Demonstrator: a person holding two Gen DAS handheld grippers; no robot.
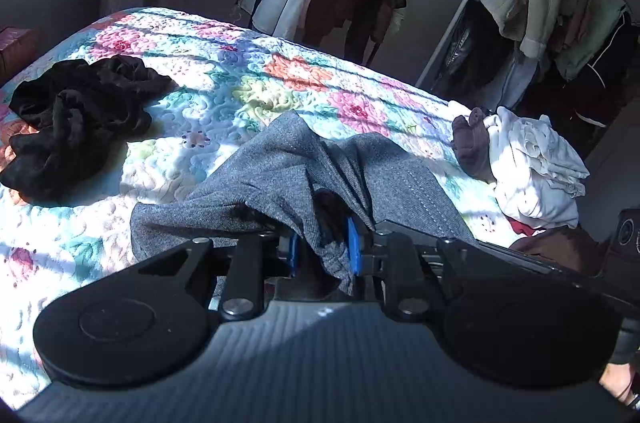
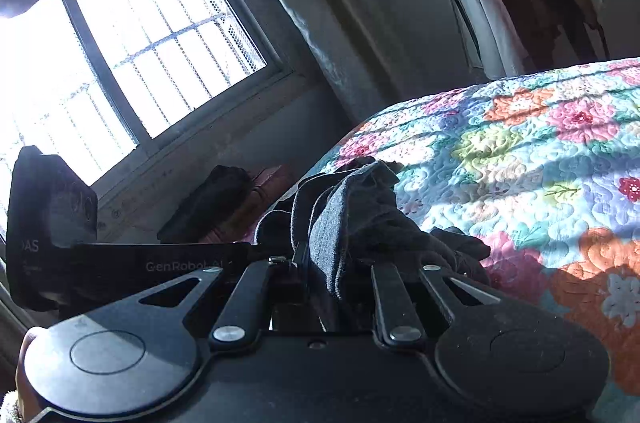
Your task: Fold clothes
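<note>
Lettering "GenRobot.AI" reads on the left gripper [image 2: 52, 223] seen from my right wrist view. Both my left gripper and right gripper [image 2: 320, 259] have jaws clamped on the grey garment [image 1: 280, 167], bunched over the floral bed quilt [image 1: 224, 83], between a black garment [image 1: 76, 119] and white clothes [image 1: 536, 167].

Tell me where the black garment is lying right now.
In the left wrist view, the black garment lies crumpled on the floral quilt at the far left, apart from the grey garment that the left hand-held gripper clamps.
</note>
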